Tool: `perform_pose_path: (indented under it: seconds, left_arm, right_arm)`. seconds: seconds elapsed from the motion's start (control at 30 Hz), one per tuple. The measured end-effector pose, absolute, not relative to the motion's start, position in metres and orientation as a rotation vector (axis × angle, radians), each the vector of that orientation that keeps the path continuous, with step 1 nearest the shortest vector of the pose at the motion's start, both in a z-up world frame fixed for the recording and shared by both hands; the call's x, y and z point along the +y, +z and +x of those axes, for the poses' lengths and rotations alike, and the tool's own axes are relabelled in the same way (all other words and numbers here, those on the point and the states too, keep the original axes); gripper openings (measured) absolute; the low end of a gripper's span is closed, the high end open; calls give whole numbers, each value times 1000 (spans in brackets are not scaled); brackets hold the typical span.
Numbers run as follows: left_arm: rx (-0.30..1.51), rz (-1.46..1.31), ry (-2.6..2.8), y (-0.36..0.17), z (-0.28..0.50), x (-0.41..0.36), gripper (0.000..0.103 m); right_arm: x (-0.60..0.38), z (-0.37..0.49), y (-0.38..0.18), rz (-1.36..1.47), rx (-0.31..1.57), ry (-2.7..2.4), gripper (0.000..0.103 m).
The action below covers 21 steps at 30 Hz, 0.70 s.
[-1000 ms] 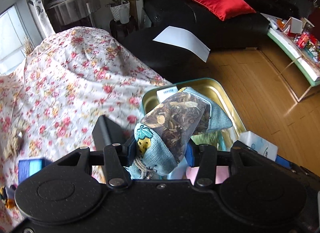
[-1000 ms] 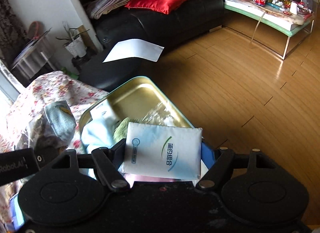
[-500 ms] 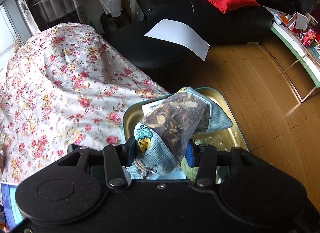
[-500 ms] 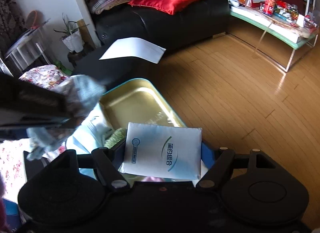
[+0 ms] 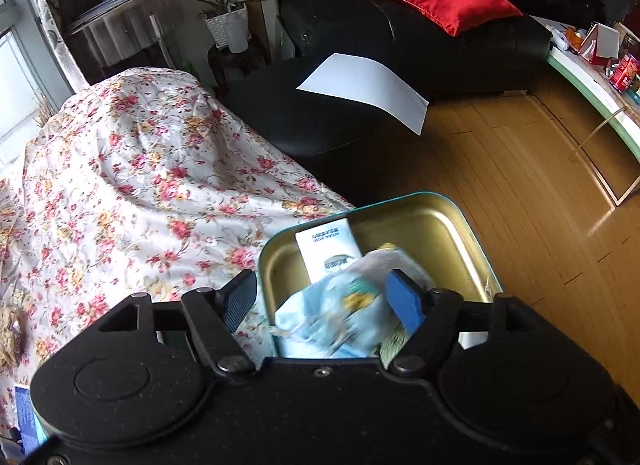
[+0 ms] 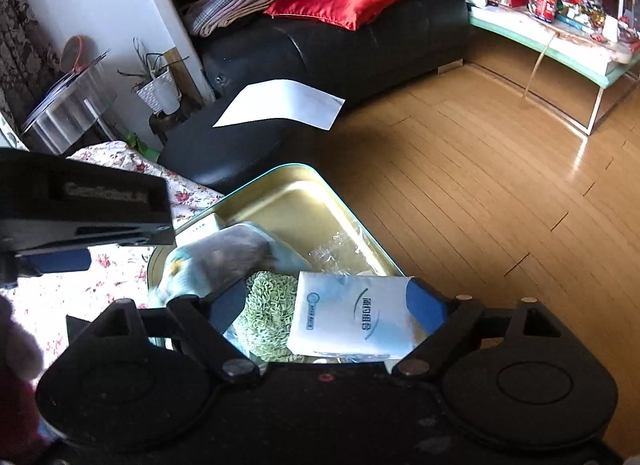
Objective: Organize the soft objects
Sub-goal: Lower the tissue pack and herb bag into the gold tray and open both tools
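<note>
Cloth pouch (image 5: 340, 313) crumpled, in rounded metal tin (image 5: 452, 225).

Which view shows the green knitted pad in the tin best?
The right wrist view: the green knitted pad lies open in the gold tin, beside the tissue pack. The left wrist view shows only a sliver behind the blurred herb sachet.

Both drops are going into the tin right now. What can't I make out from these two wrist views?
- Blue sachet, left wrist: motion-blurred between the opening jaws, so its print is unreadable and its landing unclear.
- Tin, both views: near end hidden behind each gripper body.
- White tissue pack, right wrist: lower edge cut off by the right gripper; jaws opening, contact with its left pad unclear.
- Green scrubber: partly covered by the pack.
</note>
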State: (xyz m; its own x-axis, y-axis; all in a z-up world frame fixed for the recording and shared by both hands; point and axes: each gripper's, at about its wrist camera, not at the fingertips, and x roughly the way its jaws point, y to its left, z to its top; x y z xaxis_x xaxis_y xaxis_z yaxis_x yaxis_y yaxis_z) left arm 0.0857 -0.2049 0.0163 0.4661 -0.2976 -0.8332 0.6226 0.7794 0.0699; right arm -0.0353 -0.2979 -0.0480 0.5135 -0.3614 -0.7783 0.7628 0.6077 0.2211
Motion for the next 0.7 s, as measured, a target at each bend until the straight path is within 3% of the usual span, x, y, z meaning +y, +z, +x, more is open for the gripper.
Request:
perform_pose_path:
  seconds: [0.7]
  left_arm:
    - [942,447,-477,28,44,-47,78]
  right_arm:
    - [-256,-48,-46,452,787,-703,88]
